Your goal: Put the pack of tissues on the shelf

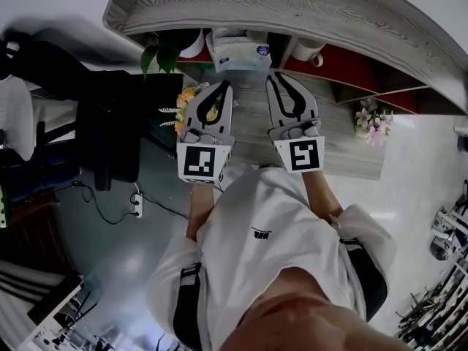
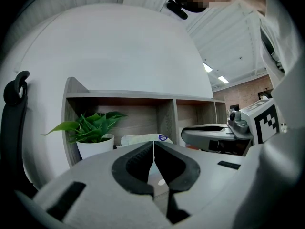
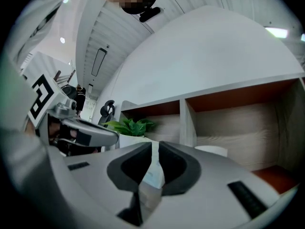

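The pack of tissues, white with pale blue print, lies in a shelf compartment beside a potted plant. It also shows in the left gripper view as a pale pack past the jaws. My right gripper reaches the pack's near right corner. Its jaws are almost together, with pale wrapper filling the thin gap between them. My left gripper hovers just short of the pack's near left side, shut with nothing in it.
A potted green plant stands in the same compartment, left of the pack. A white cup sits in the red-backed compartment to the right. Flowers lie on the wooden table under the grippers. A black chair stands at the left.
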Demonstrator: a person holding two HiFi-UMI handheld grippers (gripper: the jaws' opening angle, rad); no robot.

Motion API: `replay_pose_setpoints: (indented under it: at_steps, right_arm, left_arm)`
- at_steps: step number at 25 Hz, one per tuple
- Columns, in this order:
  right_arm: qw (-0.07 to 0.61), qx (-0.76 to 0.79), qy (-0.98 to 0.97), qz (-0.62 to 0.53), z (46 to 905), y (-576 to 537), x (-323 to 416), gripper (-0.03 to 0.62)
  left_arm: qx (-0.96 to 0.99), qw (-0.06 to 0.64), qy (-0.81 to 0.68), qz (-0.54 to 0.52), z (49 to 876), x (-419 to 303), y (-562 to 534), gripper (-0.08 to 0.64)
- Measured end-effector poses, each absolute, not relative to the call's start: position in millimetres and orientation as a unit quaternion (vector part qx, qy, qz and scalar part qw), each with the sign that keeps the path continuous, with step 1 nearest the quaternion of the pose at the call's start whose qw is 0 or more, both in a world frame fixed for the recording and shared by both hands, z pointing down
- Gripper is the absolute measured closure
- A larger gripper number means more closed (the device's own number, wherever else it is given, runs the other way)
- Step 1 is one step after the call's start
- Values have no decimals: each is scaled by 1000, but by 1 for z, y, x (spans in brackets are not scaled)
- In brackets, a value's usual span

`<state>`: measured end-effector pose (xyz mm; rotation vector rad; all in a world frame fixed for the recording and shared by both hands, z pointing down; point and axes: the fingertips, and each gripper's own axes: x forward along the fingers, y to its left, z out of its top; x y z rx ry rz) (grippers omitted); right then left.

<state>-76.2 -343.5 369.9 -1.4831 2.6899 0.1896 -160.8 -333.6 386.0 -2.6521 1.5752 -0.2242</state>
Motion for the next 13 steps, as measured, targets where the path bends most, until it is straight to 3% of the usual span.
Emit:
replay_pose_setpoints:
  at_steps: [13]
  right_arm:
    - [29,-476,876,67,369,-334,-76,538]
  left_arm:
    - [-853,13,518,-63,380,-159,-322,526]
